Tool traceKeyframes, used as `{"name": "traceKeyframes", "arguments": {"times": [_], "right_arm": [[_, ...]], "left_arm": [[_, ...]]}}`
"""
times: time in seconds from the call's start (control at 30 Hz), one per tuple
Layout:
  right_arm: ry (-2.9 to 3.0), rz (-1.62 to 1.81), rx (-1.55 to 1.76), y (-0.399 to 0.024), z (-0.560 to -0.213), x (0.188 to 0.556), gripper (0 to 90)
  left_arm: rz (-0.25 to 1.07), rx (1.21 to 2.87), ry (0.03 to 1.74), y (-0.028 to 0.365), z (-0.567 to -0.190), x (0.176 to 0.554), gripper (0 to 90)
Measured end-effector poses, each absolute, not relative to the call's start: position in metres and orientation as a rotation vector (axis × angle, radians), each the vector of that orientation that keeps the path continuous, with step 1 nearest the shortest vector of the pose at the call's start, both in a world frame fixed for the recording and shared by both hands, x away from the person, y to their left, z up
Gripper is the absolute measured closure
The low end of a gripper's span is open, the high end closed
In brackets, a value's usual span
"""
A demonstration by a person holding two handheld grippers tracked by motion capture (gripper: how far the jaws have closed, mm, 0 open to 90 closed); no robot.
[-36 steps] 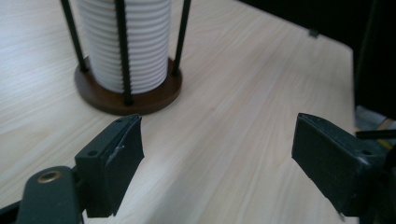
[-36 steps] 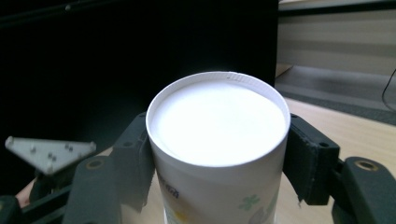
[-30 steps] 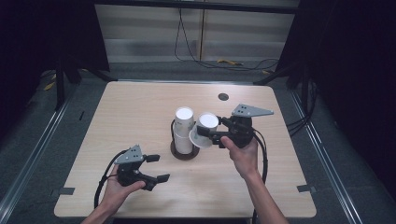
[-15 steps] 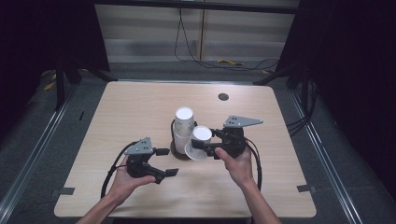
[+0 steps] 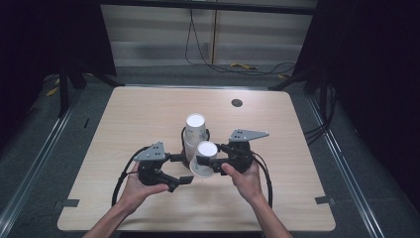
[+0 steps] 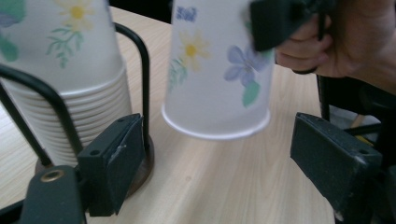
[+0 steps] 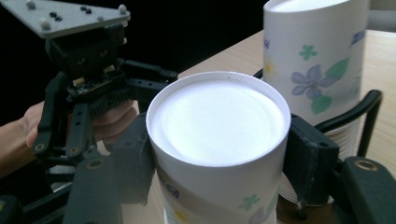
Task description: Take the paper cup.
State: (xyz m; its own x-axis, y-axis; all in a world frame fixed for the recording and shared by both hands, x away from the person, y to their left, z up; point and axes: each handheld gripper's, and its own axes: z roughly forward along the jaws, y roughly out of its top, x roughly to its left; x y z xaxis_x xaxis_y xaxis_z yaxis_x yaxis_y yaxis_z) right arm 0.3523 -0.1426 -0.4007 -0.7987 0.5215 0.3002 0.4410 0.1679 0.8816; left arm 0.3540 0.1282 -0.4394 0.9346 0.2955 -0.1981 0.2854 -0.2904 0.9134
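Observation:
A stack of upside-down floral paper cups [image 5: 195, 130] stands in a black wire holder [image 5: 184, 144] at the table's middle. My right gripper [image 5: 207, 162] is shut on a single upside-down cup [image 5: 205, 154], just in front of the stack. That cup [image 6: 217, 70] is slightly tilted, with its rim a little above the wood. In the right gripper view both jaws press the cup [image 7: 217, 140] just below its white base. My left gripper [image 5: 184, 169] is open to the cup's left, pointing at it. Its jaws stand wide apart and touch nothing [image 6: 224, 154].
The stack [image 6: 60, 70] and the holder's wire loop [image 6: 140, 65] stand close beside the left jaw of my left gripper. The wooden table [image 5: 148, 109] has a small dark round hole [image 5: 236, 102] at the back right. Cables trail from both grippers toward the table's front.
My right gripper has brought the single cup down and nearer, to just in front of the stack. My left gripper has moved right, toward the holder and the cup.

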Motion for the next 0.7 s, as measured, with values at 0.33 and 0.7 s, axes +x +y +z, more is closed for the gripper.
{"name": "traceKeyframes", "arguments": {"times": [0.33,0.7], "right_arm": [[2.374,1.758,0.935,-0.127,-0.406,0.35,34.6],[2.41,1.769,0.924,-0.114,-0.411,0.348,35.0]], "left_arm": [[0.0,1.898,0.41,0.132,-0.444,0.353,21.1],[0.03,1.908,0.363,0.128,-0.449,0.349,21.9]]}}
